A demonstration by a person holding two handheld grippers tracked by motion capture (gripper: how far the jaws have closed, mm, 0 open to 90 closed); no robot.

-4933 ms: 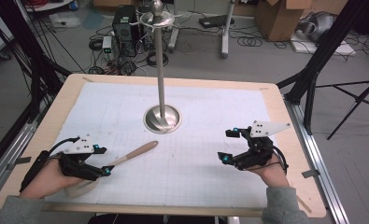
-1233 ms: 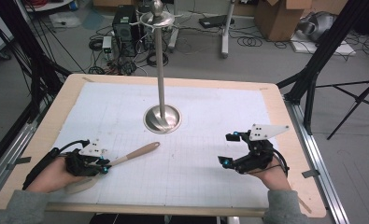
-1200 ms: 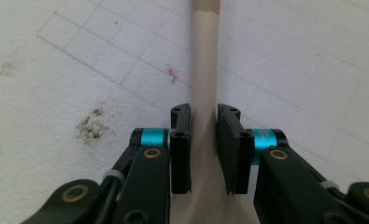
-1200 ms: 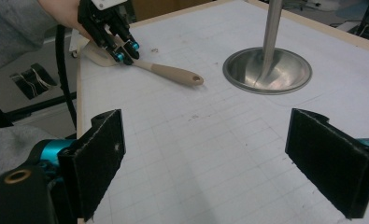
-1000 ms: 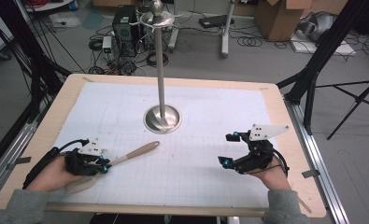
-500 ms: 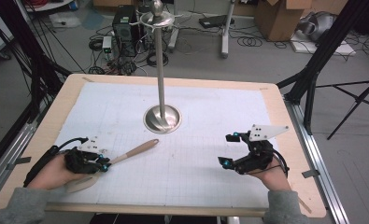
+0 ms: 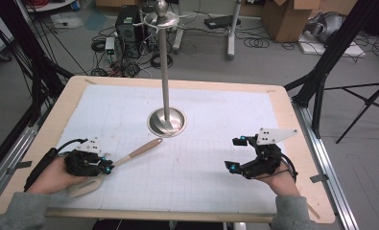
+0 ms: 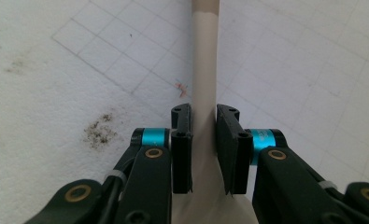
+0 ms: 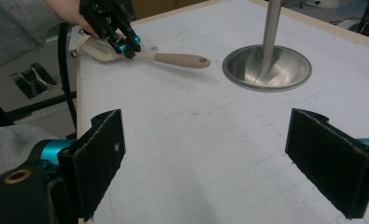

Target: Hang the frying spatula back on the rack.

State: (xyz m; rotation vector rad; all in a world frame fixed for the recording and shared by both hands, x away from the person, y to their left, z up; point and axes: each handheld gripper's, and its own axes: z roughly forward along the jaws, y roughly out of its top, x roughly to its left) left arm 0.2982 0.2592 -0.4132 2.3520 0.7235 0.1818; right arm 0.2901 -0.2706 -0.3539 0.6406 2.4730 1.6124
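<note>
A beige wooden spatula (image 7: 139, 149) lies on the white gridded mat at the front left, its handle pointing toward the metal stand and its blade (image 7: 84, 187) by the person's left hand. My left gripper (image 7: 108, 167) is shut on the spatula's neck. In the left gripper view both pads press the beige neck (image 8: 205, 56) from either side at the gripper's tips (image 8: 203, 116). My right gripper (image 7: 233, 153) rests at the front right, open wide, with bare mat between its jaws (image 9: 205, 154). The right gripper view has the spatula (image 9: 177, 59) and the left gripper (image 9: 126, 46) far off.
A tall metal pole on a round dished base (image 7: 166, 121) stands at the middle of the mat, also seen in the right gripper view (image 9: 266, 67). The wooden table edge (image 7: 177, 215) runs along the front. Black tripod legs and cables lie on the floor beyond.
Since the earliest frame my left gripper has shifted slightly right onto the spatula's neck. Over the last second nothing has moved.
</note>
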